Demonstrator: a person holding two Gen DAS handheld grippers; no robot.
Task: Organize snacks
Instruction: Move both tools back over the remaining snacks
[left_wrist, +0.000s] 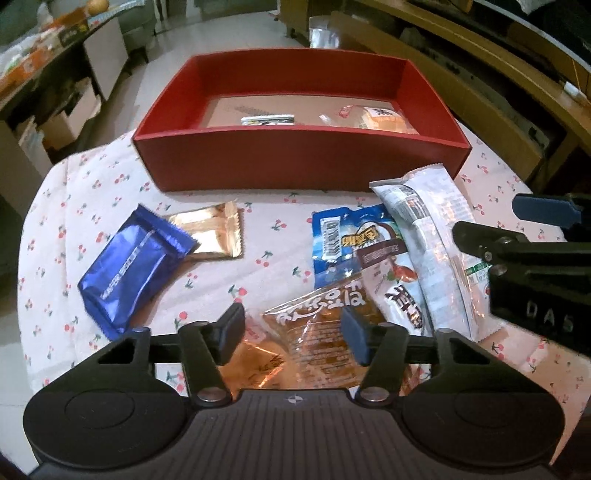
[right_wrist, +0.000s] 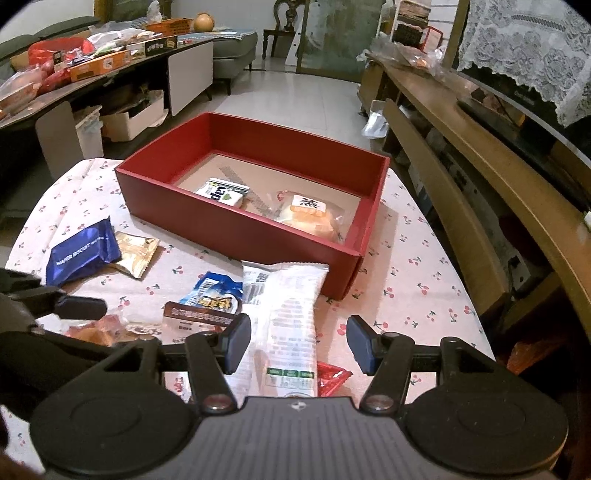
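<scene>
A clear orange snack packet (left_wrist: 317, 325) with Korean writing lies crumpled between the pads of my left gripper (left_wrist: 293, 334), which is shut on it just above the cherry-print tablecloth (left_wrist: 258, 214). My right gripper (right_wrist: 299, 345) is open over a long white packet (right_wrist: 291, 314), with a gap showing beside its right pad. A blue-white packet (left_wrist: 343, 236) and a brown-white one (left_wrist: 391, 280) overlap between the two. To the left lie a blue wafer packet (left_wrist: 136, 262) and a gold packet (left_wrist: 214, 232). The red box (left_wrist: 295, 162) behind holds a small carton (right_wrist: 221, 194) and a wrapped bun (right_wrist: 310, 218).
A small red wrapper (right_wrist: 332, 376) peeks out under the white packet. The table's rounded edge runs close on both sides. A wooden sideboard (right_wrist: 480, 184) stands to the right, and a cluttered low counter (right_wrist: 110, 66) to the left across the tiled floor.
</scene>
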